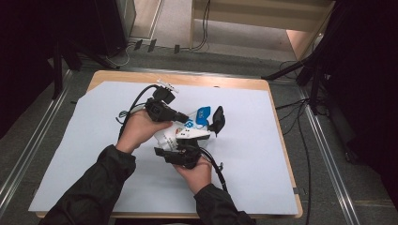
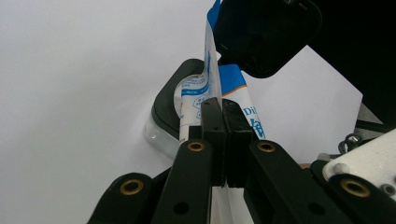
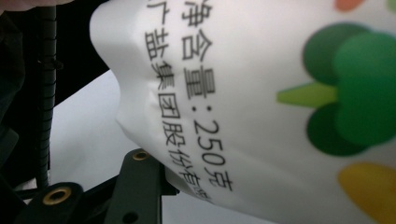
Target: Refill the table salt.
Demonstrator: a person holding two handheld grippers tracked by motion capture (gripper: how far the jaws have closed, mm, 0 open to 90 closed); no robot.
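A white bag [image 1: 167, 136] with blue print hangs over the middle of the pale blue mat [image 1: 263, 154]. My left gripper [image 1: 184, 116] is shut on its top edge, and in the left gripper view the bag's thin edge [image 2: 193, 100] sits pinched at the tips of my left gripper [image 2: 223, 108]. My right gripper [image 1: 172, 148] holds the bag's lower body from the near side. In the right gripper view the bag [image 3: 261, 93], with black characters and green shapes, covers all but one black finger [image 3: 135, 184]. Just past the bag a black-rimmed clear container [image 2: 162, 109] stands with its black lid [image 1: 218, 120] raised.
The mat covers a wooden table [image 1: 187, 79]. Cables [image 1: 136, 101] trail from both grippers over the mat. Black stands and cables [image 1: 305, 70] are on the floor to the right of the table.
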